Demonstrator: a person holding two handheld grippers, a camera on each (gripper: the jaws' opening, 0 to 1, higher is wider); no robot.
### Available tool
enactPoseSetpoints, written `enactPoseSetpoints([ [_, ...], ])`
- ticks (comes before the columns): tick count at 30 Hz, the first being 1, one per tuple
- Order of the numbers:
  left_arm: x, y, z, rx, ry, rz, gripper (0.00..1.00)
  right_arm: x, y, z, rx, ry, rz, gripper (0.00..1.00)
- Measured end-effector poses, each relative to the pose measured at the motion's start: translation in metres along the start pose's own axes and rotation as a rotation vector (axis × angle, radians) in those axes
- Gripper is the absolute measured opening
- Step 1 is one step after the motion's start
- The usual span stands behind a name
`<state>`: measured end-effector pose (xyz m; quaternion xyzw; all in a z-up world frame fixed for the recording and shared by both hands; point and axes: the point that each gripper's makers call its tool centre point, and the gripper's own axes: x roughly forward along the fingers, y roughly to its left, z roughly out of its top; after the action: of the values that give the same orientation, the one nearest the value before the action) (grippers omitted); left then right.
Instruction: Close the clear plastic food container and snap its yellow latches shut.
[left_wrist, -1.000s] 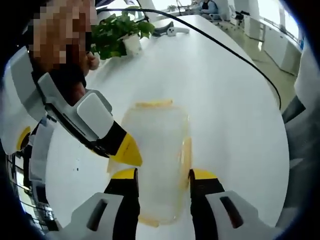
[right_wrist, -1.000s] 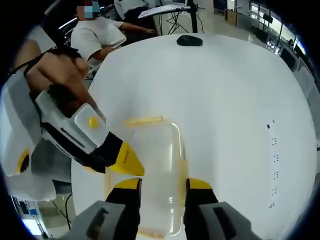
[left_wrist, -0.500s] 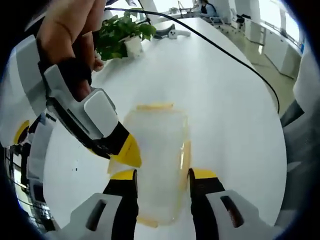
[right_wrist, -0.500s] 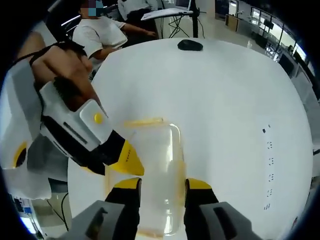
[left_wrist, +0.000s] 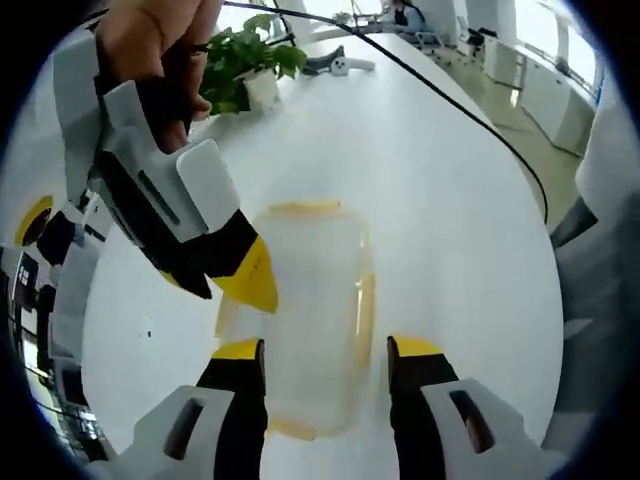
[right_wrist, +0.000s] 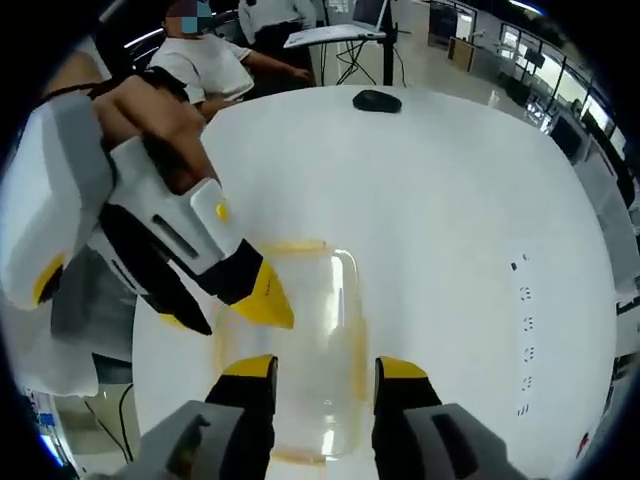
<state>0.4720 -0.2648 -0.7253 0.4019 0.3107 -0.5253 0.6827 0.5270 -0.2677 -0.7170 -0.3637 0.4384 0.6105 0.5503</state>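
Note:
The clear plastic container (left_wrist: 305, 310) lies flat on the white table (left_wrist: 450, 230), lid on, with yellow latches (left_wrist: 305, 208) along its edges. My left gripper (left_wrist: 327, 350) hangs over its near half, open, one jaw on each side of it. The right gripper (left_wrist: 235, 275), held by a hand, reaches in from the left, its yellow tip at the container's left edge. In the right gripper view the container (right_wrist: 300, 330) sits between the open jaws of my right gripper (right_wrist: 325, 367). There the left gripper (right_wrist: 255, 290) points its yellow tip at the container's upper left corner.
A potted plant (left_wrist: 245, 60) and a black cable (left_wrist: 450, 90) lie at the far end of the table. A black mouse (right_wrist: 377, 100) rests near the far edge, with a seated person (right_wrist: 215, 65) behind it. Small dark marks (right_wrist: 525, 330) dot the table on the right.
In both views the other gripper has lifted and swung up and closer to the camera. My left jaws stand slightly wider apart. The container has stayed on the table.

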Motion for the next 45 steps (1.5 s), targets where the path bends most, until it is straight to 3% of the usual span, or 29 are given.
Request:
enactPoseSetpoints([
  [22,-0.011,0.011,-0.006,-0.022,0.024,-0.035,0.5,-0.017,0.015,-0.025,0.026,-0.003,-0.025,0.45],
  [45,-0.006,0.023,-0.022,0.017,0.078,-0.067,0.64,-0.015,0.034,-0.044,0.039,-0.011,-0.05,0.58],
])
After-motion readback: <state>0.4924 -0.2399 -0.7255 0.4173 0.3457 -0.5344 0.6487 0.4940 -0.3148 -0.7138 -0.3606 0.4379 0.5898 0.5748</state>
